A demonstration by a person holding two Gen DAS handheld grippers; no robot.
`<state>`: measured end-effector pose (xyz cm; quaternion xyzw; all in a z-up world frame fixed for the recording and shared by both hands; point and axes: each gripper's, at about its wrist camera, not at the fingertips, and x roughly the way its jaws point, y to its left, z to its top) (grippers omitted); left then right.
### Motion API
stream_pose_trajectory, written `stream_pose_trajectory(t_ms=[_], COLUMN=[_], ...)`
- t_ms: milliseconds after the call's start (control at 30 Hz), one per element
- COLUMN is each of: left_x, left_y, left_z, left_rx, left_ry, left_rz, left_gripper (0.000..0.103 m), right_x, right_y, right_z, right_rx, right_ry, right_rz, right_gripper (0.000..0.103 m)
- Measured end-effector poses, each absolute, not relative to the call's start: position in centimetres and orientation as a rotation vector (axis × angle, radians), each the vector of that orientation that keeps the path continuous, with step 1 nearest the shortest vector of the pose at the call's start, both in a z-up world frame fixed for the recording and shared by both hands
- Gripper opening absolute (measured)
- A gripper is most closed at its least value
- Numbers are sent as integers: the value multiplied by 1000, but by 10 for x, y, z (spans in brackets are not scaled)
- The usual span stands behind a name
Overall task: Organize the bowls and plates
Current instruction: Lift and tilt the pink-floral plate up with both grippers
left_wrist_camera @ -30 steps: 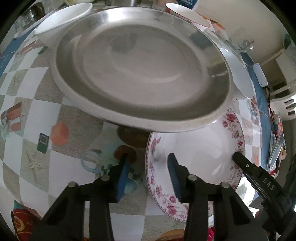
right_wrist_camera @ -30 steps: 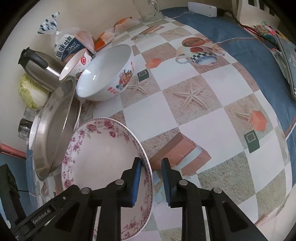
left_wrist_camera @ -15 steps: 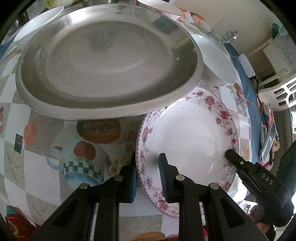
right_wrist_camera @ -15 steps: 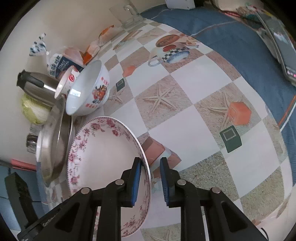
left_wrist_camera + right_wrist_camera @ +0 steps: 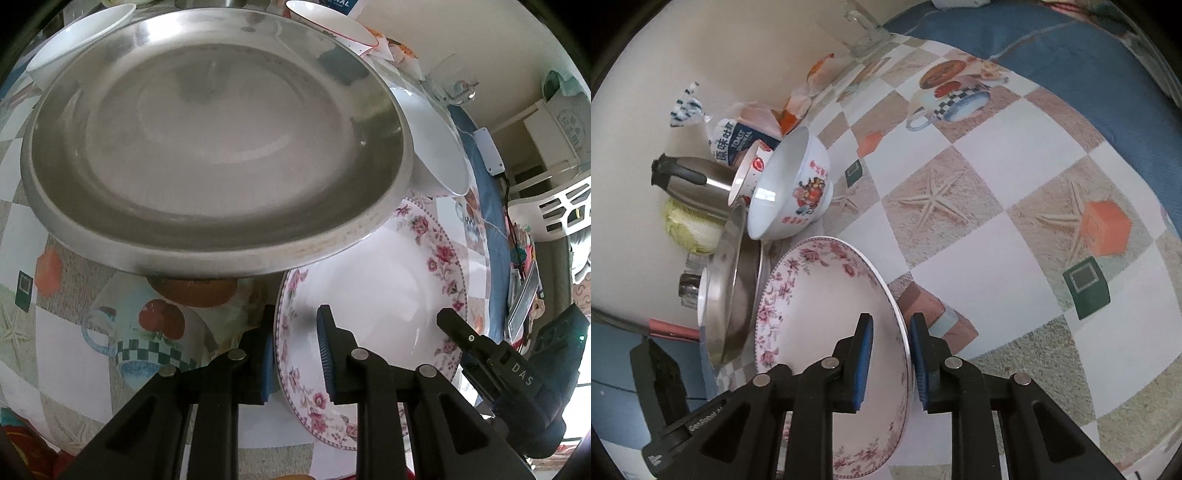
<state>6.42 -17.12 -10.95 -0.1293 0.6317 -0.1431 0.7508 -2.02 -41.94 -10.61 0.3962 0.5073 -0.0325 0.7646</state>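
We find the floral plate (image 5: 388, 280) lying on the checked tablecloth (image 5: 997, 236), its pink-rose rim taken up from two sides. The left gripper (image 5: 295, 347) has its blue pads narrowed onto the plate's near-left rim, one pad outside the edge and one over the white face; we read it as clamped on the plate. The right gripper (image 5: 890, 354) straddles the opposite rim in the same way, jaws nearly together with the rim between the pads, and its black body shows at the right edge of the left wrist view. In the right wrist view the plate looks tilted, its far-left edge reaching toward the steel tray (image 5: 207, 140).

The tray, large and round, overlaps the plate's far rim and hides it there; whether the two touch we cannot tell. A white bowl with red printed figures (image 5: 792, 188) stands just beyond the plate, with a smaller red-marked bowl (image 5: 748, 173) beside it. Further back against the wall are a steel kettle (image 5: 690, 181), a cabbage (image 5: 689, 232) and a toast bag (image 5: 733, 142).
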Motion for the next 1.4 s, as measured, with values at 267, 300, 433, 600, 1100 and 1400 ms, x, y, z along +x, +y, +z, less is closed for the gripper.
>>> stream_pose_trajectory(t_ms=[267, 300, 433, 600, 1100, 1400], left_x=[64, 64, 64, 65, 66, 68], left_y=[-166, -166, -166, -165, -186, -195], left_z=[-109, -109, -109, -108, -100, -94], left_rx=[-294, -295, -296, -287, -171, -137], left_ry=[1381, 1381, 1381, 1373, 1319, 1301], left_rz=[-318, -317, -317, -322, -359, -403], left_gripper=[22, 22, 22, 22, 17, 17], right_x=[-14, -14, -11, -10, -14, -19], right_y=[-413, -412, -412, -409, -411, -417], right_z=[-102, -102, -102, -101, -98, -89], right_rx=[781, 775, 776, 739, 732, 716], right_ry=[1083, 1081, 1075, 1087, 1092, 1082], right_rz=[-77, -80, -89, -109, -138, -169], right_gripper=[22, 22, 22, 15, 14, 14])
